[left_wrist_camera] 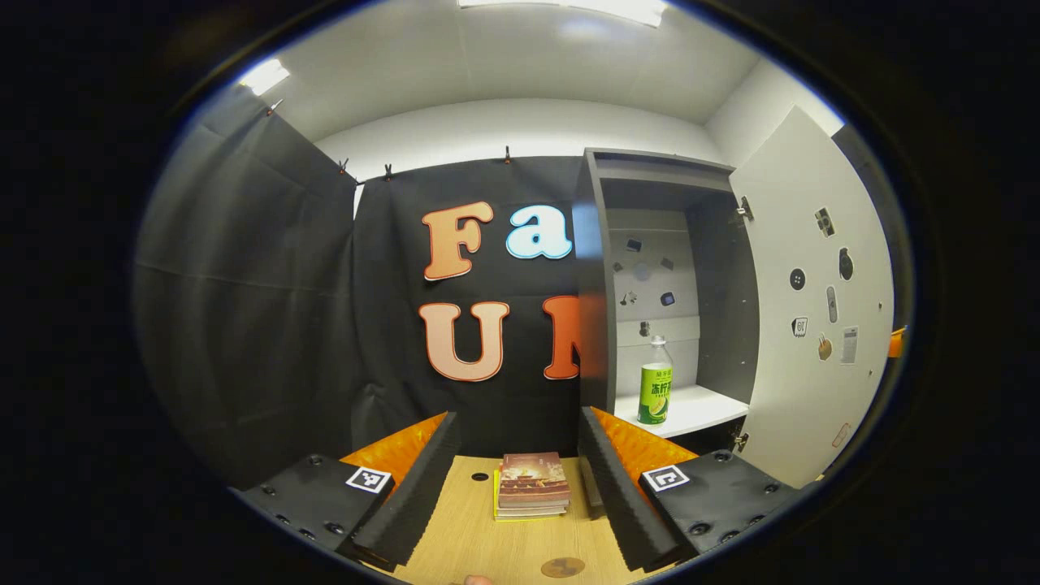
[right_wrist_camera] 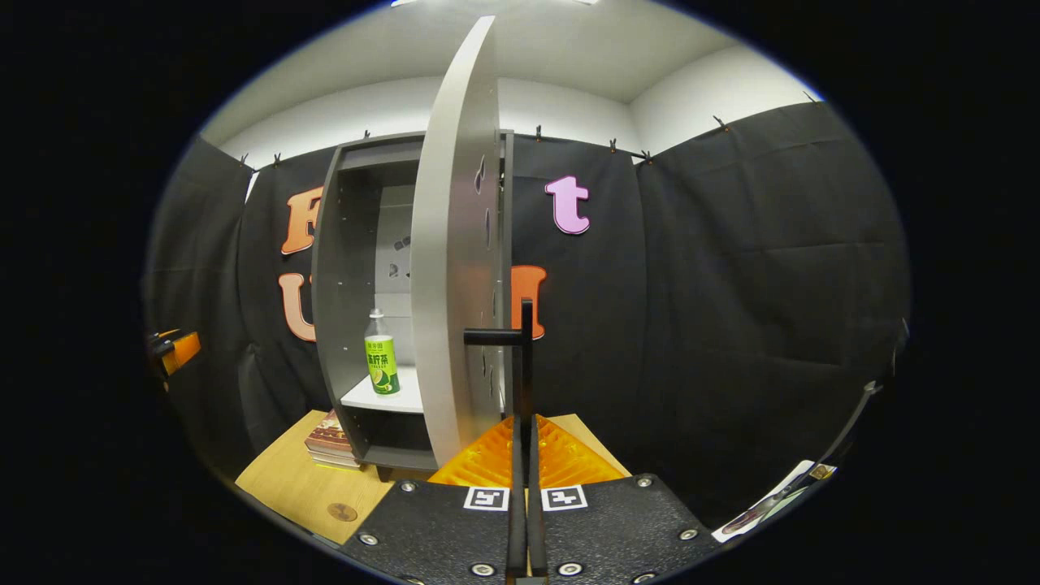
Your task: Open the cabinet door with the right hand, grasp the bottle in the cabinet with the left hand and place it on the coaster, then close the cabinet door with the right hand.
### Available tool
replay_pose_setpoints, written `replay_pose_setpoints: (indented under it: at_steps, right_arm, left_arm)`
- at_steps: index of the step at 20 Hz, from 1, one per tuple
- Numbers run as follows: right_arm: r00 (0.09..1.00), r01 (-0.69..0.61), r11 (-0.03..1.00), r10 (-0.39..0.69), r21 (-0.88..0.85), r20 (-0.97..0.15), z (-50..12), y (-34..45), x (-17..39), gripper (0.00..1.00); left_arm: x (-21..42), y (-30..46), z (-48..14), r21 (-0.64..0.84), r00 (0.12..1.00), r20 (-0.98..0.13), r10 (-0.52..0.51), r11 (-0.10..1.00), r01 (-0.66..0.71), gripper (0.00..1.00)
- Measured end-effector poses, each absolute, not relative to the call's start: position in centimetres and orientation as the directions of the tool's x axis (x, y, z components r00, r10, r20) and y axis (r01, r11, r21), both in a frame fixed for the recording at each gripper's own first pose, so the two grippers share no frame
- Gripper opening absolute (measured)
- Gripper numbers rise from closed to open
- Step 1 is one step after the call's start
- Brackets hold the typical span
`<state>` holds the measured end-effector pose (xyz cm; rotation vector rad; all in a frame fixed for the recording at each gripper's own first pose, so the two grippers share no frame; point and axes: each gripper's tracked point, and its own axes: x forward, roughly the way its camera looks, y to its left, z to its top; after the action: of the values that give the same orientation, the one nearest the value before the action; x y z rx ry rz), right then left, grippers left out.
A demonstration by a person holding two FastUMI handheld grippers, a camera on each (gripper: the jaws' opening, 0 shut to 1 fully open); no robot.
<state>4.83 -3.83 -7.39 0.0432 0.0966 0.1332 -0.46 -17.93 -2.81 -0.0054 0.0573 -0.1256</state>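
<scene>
Bottle (left_wrist_camera: pixel 655 383) stands upright on cabinet shelf (left_wrist_camera: pixel 691 409).

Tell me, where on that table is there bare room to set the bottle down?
The table is bare between the stack of books and the round coaster near the front edge, and left of the books. It is crowded at the back right, where the cabinet stands with the bottle on its shelf.

- Left gripper (left_wrist_camera: pixel 520 471): fingers spread wide apart, nothing between them, held level and pointing forward.
- Right gripper (right_wrist_camera: pixel 524 455): fingers pressed together on the door handle (right_wrist_camera: pixel 520 337) (handle bar runs between them).
</scene>
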Motion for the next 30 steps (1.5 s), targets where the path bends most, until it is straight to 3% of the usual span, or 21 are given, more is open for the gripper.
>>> replay_pose_setpoints:
  at_steps: [15,24,25,29,30]
  right_arm:
    - [0.941,-0.311,0.94,0.325,0.143,-0.094,-8.1,-6.8,4.6,0.04]
    - [0.985,-0.107,0.985,0.123,0.134,-0.12,-10.0,-17.6,2.6,0.07]
    - [0.988,-0.086,0.988,0.102,0.125,-0.12,-10.2,-18.5,2.5,0.1]
    - [0.992,-0.025,0.995,0.037,0.099,-0.121,-10.6,-21.3,2.6,0.13]
    - [0.992,-0.009,0.996,0.02,0.09,-0.123,-10.8,-21.9,2.7,0.22]
  left_arm:
    - [1.6,-31.6,-4.0,-0.048,0.975,-0.079,-0.205,0.978,0.202,0.94]
    - [9.6,-41.4,-8.1,-0.105,0.953,-0.11,-0.281,0.957,0.27,0.96]
    - [10.7,-42.3,-8.8,-0.112,0.95,-0.122,-0.289,0.955,0.276,0.99]
    - [15.3,-45.1,-11.1,-0.136,0.944,-0.146,-0.296,0.951,0.278,0.94]
    - [16.6,-45.5,-11.3,-0.124,0.948,-0.14,-0.286,0.955,0.27,0.94]
